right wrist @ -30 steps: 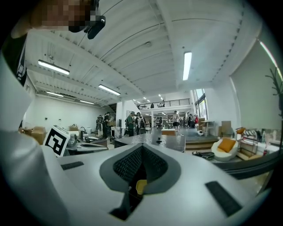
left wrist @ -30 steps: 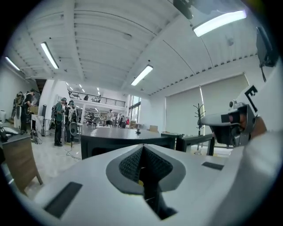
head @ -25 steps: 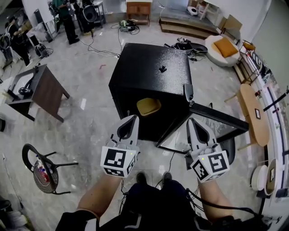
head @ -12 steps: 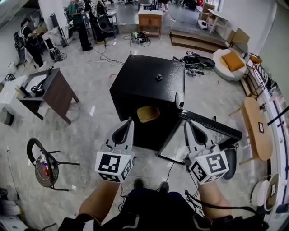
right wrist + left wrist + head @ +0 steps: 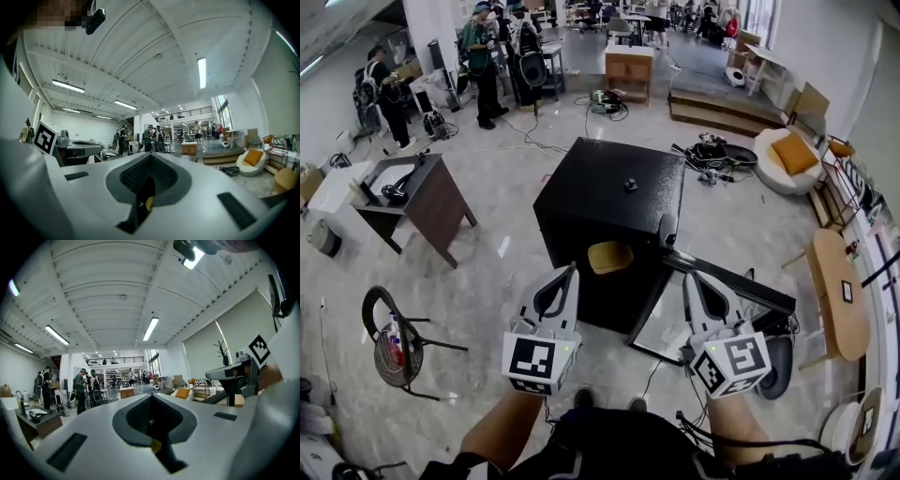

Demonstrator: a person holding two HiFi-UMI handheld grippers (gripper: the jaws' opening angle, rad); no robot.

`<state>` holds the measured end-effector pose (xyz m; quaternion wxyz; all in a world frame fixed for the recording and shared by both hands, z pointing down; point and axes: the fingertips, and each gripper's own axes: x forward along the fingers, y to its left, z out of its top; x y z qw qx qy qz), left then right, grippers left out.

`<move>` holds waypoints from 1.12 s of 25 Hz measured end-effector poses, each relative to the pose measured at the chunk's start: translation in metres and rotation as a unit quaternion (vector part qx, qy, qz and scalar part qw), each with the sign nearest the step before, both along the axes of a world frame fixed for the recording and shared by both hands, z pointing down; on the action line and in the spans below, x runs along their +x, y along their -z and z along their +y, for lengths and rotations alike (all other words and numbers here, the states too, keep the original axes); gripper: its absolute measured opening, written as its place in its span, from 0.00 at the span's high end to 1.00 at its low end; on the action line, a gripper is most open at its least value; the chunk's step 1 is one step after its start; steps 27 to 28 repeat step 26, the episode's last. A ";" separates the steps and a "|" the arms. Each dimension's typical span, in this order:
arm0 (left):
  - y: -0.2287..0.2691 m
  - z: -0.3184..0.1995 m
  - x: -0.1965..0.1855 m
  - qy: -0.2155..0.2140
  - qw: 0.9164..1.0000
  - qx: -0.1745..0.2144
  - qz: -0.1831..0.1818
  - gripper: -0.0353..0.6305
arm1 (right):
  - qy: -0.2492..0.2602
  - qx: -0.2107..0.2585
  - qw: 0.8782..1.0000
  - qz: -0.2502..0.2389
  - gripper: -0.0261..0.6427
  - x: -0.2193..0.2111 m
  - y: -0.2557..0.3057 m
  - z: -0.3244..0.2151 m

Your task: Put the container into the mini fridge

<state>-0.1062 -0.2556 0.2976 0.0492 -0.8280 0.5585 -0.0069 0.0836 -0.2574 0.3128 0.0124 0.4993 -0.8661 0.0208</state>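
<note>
The black mini fridge (image 5: 609, 183) stands on the floor ahead, its door (image 5: 727, 279) swung open to the right. A yellow container (image 5: 609, 256) sits inside the open front, on the upper level. My left gripper (image 5: 572, 271) is held in front of the fridge, just left of the container, jaws shut and empty. My right gripper (image 5: 688, 278) is level with it near the door's hinge side, also shut and empty. In the left gripper view the closed jaws (image 5: 151, 397) point out across the room, and so do those in the right gripper view (image 5: 150, 157); neither shows the fridge.
A small black object (image 5: 630, 185) lies on the fridge top. A brown desk (image 5: 431, 202) and a chair (image 5: 389, 337) stand at the left. An oval wooden table (image 5: 839, 300) is at the right. Cables cross the floor, and people (image 5: 487, 56) stand at the back.
The head view has tilted up and shows more of the room. Both grippers stay shut and side by side, a little further back from the fridge front.
</note>
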 end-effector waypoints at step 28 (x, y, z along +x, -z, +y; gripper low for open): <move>0.006 0.002 0.017 -0.036 0.998 -0.015 0.044 0.93 | 0.000 0.002 1.000 0.009 0.94 0.013 0.004 -0.017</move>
